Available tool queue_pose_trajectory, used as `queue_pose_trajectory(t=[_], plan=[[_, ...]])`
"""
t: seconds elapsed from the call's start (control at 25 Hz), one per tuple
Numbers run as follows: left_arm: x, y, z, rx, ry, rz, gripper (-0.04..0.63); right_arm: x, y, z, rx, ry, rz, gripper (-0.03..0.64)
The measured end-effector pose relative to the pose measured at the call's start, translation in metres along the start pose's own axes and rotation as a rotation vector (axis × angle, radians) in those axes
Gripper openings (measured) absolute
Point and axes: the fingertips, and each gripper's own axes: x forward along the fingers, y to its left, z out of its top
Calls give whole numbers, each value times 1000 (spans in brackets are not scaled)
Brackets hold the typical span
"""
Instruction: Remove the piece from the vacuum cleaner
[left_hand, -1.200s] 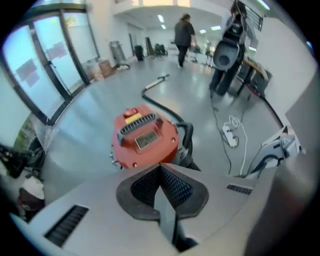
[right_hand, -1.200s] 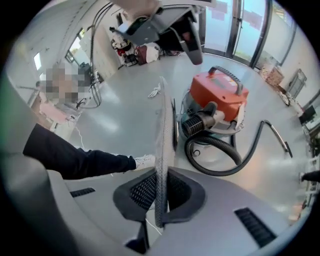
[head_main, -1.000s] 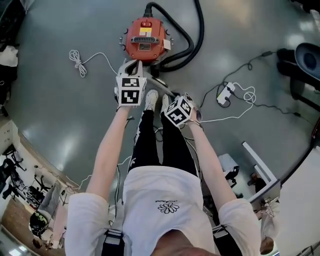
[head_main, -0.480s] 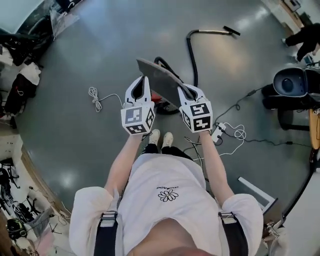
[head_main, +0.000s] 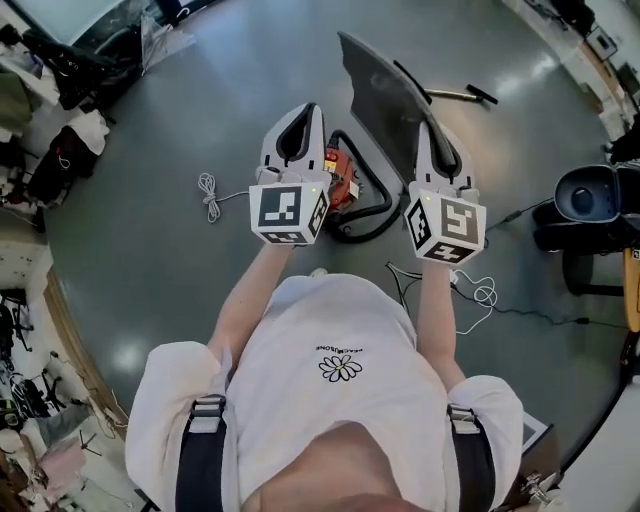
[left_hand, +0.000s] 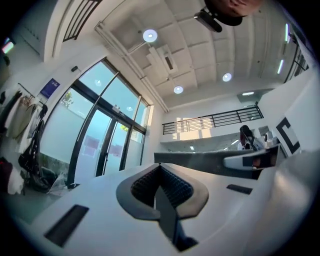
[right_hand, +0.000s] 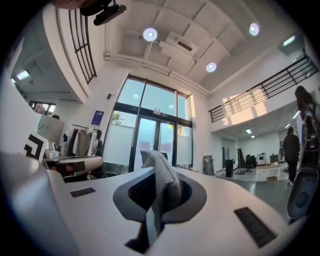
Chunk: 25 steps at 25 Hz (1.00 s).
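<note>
Most of the head view is grey floor (head_main: 180, 260), with the person's white shirt (head_main: 330, 370) filling the bottom and both bare arms reaching up and forward.

The grey piece (head_main: 385, 95), a flat dark-grey panel, is up in the air in front of the person, well clear of the floor. It slants from the top centre of the view down to the tip of the right hand-held gripper (head_main: 430, 130). The right gripper view shows that hand-held gripper closed on it: a fold of textured grey material stands between the two pads, which press on it from both sides.

Below, on the floor, sits the red vacuum cleaner (head_main: 340, 185), partly hidden behind the left hand-held gripper (head_main: 308, 110). Its black hose (head_main: 390, 205) loops round its right side. The piece is apart from the vacuum cleaner.

A black chair (head_main: 590, 205) stands at the right edge.

The left hand-held gripper is held up beside the right one, about level with it. In the left gripper view its jaws are together with nothing visible between them, and the grey piece shows as a band beyond its tip, toward the right.

A metal vacuum wand (head_main: 450, 95) with a black nozzle lies on the floor past the piece. A coiled white cord (head_main: 208, 195) lies left of the vacuum cleaner, and a loose white cable (head_main: 485, 293) lies beside the right forearm.
</note>
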Motion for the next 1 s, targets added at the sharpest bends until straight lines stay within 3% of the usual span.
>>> queue_pose_trajectory(t=[0.12,0.28,1.0], plan=[[0,-11,11,47,-13,-36,5,-13,-12,13,-29,-28,-55,24],[2,-13,19,83,-19,-57,5,-20,-8,18,-39,-46,-63,23],[1,-3,-7,29,40,-68,5,-24,22,-1,-99,-3,-2,23]])
